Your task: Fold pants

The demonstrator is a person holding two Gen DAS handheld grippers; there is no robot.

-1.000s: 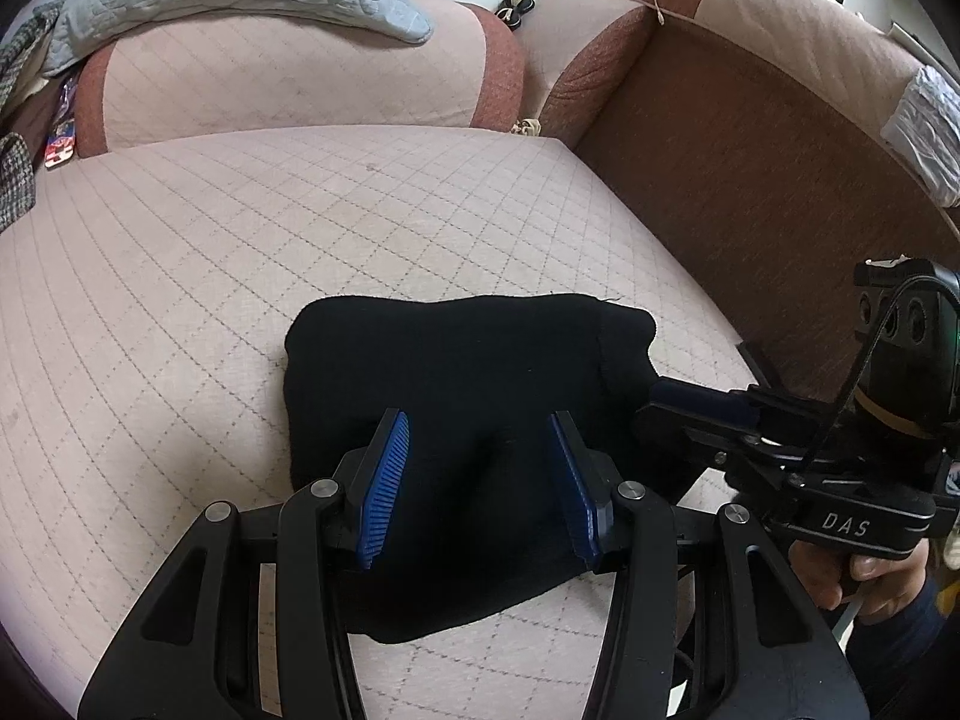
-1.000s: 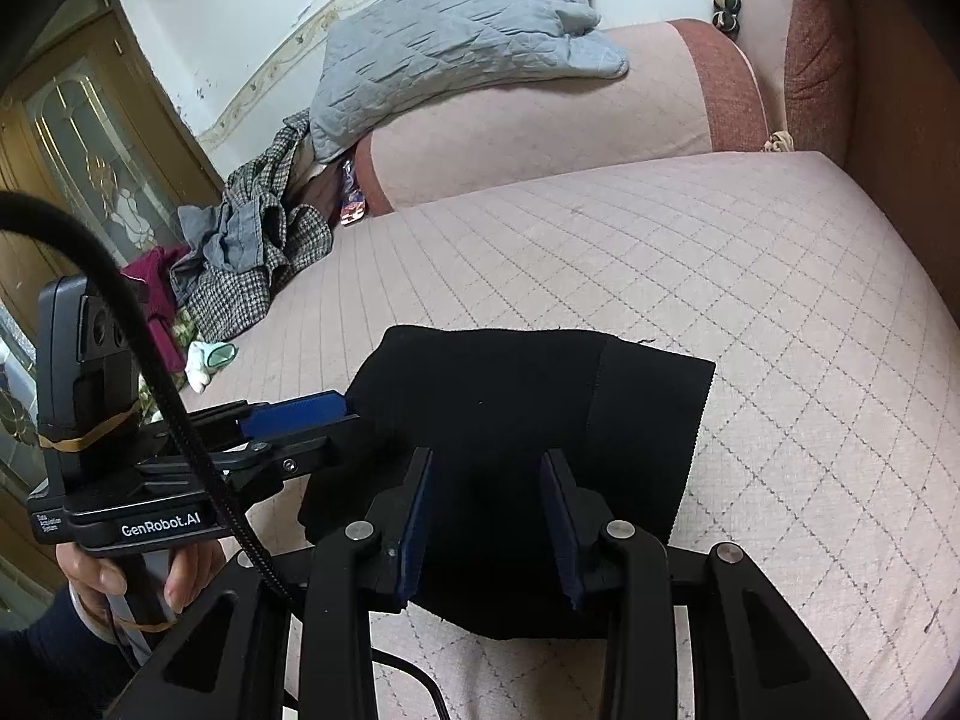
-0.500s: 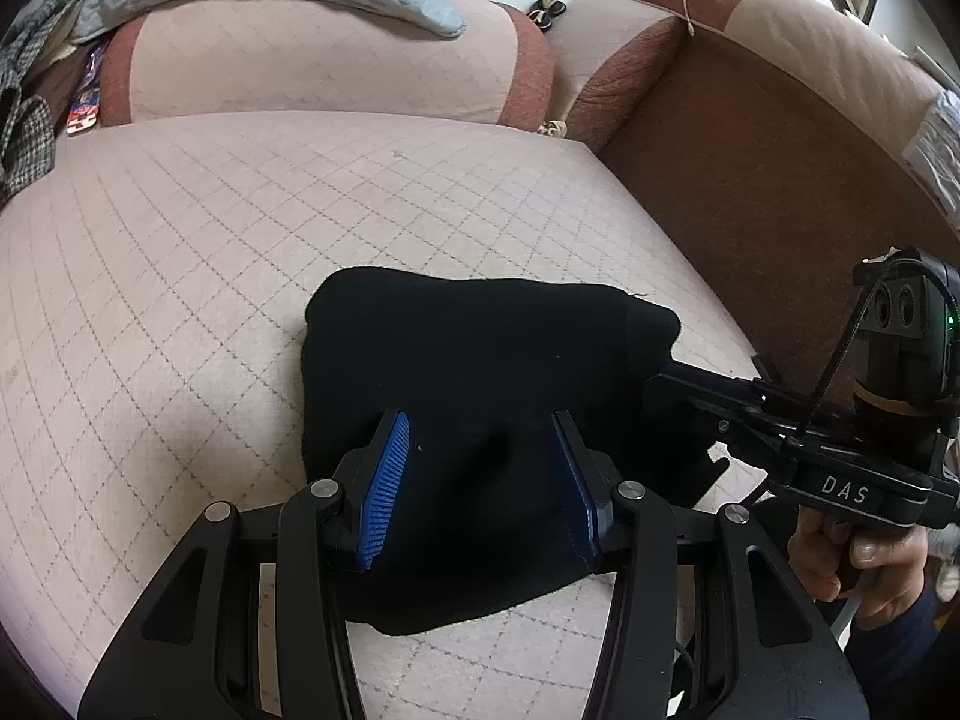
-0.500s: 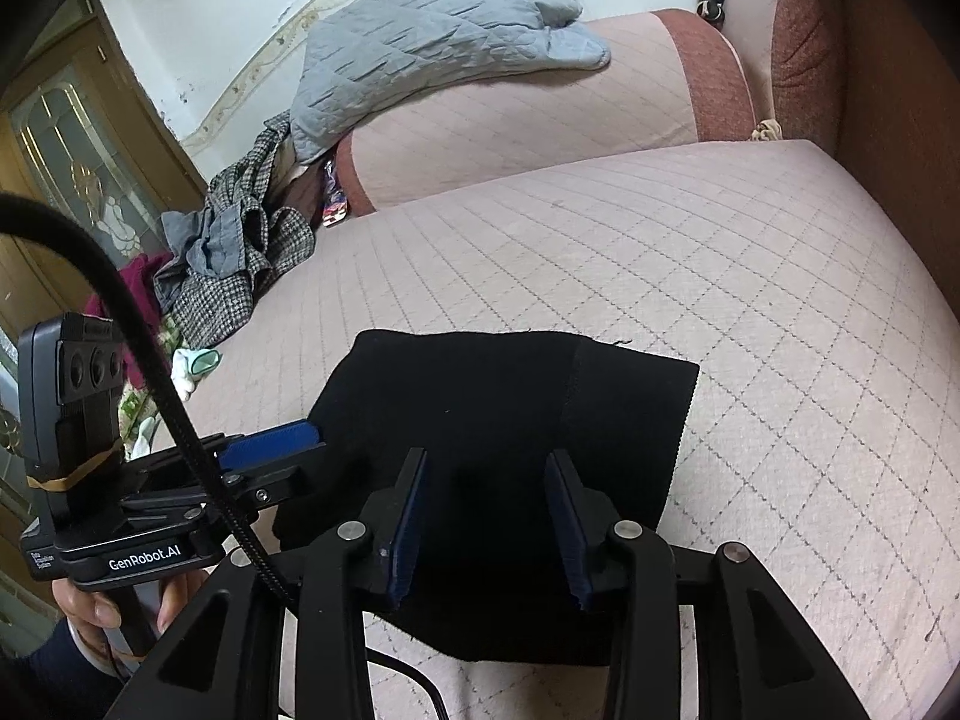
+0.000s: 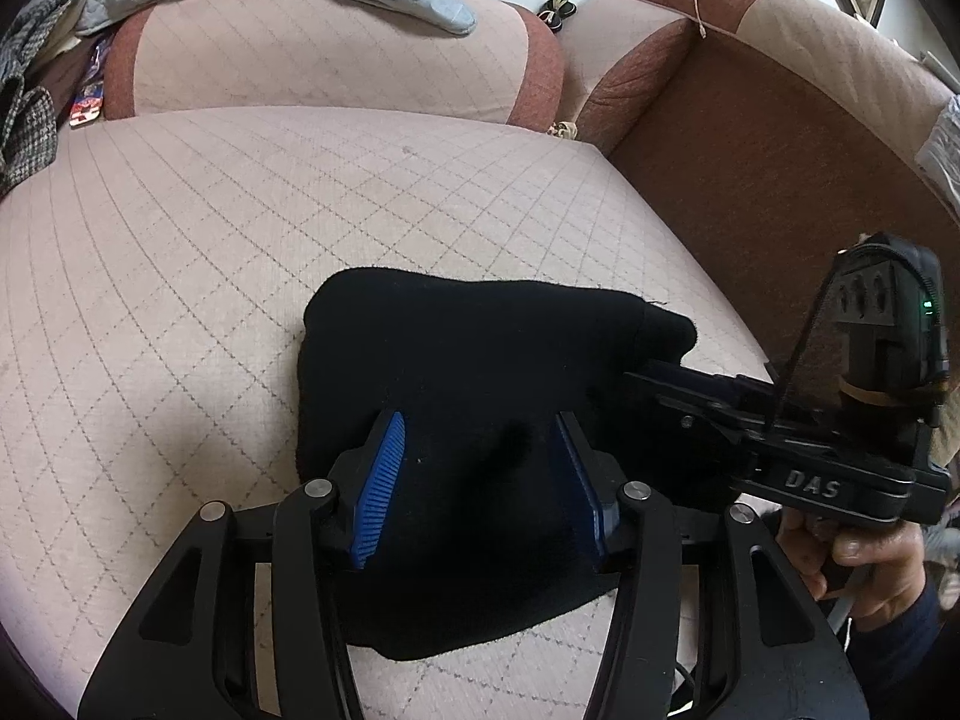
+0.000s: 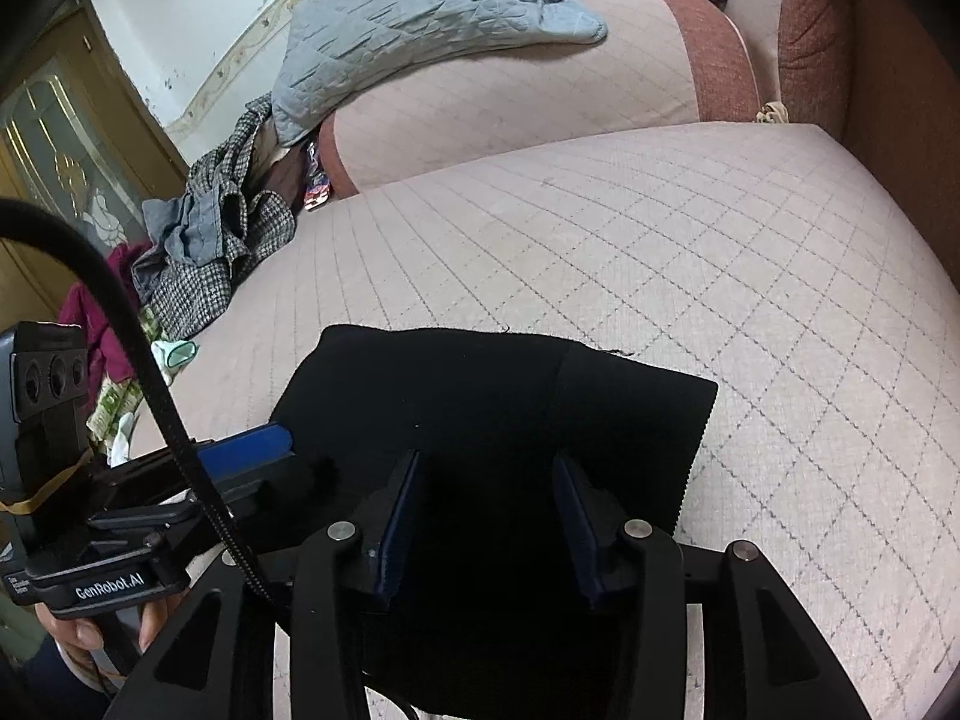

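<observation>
Both wrist cameras look steeply down, close over the shared black pants (image 5: 480, 396).

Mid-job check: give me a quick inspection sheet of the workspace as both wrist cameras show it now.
Surface: pink quilted sofa seat, bare around the garment.
Job's things: black pants lying folded into a compact block on the seat.
Clutter: grey quilted blanket over the backrest; checked clothes pile at the seat's far end.
Grippers: left gripper and right gripper both over the pants, jaws apart, nothing pinched; both have just been opening.
Cables: black cable looping past the left gripper's body.
Surroundings: brown sofa armrest; glazed wooden door; white wall behind.
</observation>
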